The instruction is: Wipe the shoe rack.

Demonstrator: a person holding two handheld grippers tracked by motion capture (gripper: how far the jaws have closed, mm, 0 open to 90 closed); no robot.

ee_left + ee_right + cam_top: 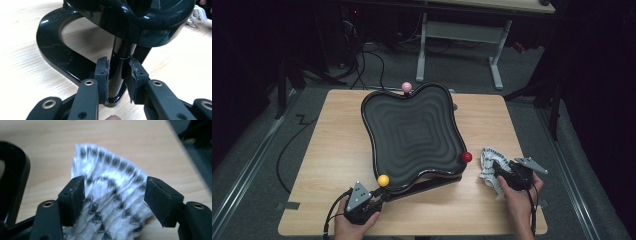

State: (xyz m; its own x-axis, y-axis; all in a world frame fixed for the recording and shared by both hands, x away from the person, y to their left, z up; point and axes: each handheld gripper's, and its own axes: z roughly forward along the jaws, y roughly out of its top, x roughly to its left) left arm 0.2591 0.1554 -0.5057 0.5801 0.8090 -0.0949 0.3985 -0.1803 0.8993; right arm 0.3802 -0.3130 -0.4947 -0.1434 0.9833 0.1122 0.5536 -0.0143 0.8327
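Cloth (110,195), white with dark checks, lies bunched on the counter (327,150) just right of the tray (412,135), between the spread jaws of the right tool (115,195). Neither pad presses it, so nothing grips it yet. The picture is blurred there, which suggests motion; closing on a loose fold would likely catch only a top layer, and the rest could drag or slip free when lifted.

The left tool (117,80) has its jaws around the black post (119,67) under the tray's near corner, by the yellow ball (383,180). The left pad touches the post; a thin gap seems to remain at the right pad, so I judge the hold close but perhaps not firm. The post is glossy and round, so a weak squeeze could let it twist or slide out.

The tray sits tilted on its curved base (57,57). If the left tool slackens while the cloth is pushed across the ridged surface, the tray may rock or skid on the counter. A hard wipe near the red ball (467,157) could snag the cloth. The pink ball (406,87) at the far rim sits well apart from both tools.
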